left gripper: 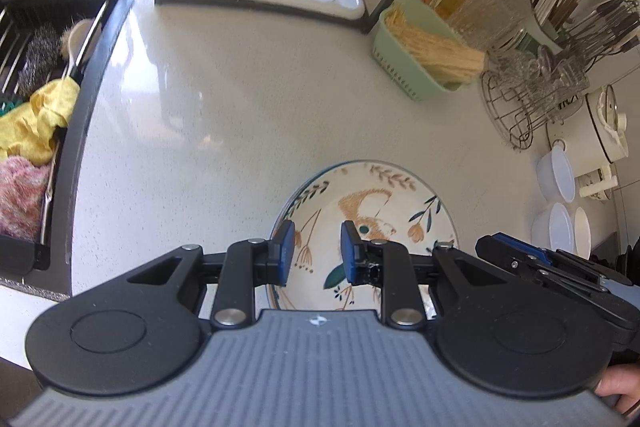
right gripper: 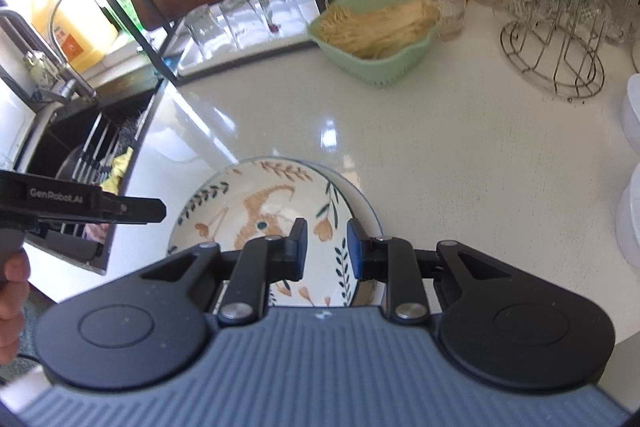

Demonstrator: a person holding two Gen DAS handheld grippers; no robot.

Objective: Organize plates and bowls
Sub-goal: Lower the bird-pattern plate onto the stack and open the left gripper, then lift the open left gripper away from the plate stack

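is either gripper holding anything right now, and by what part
Nothing is held, as far as shows: the left gripper and right gripper hover over the patterned plate, fingers apart, pads touching nothing.

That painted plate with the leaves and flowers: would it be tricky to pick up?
Probably. The painted plate looks glazed and glossy, so likely slippery. It seems stiff ceramic, apt to chip if dropped. It rests on another plate, so a push might slide it.
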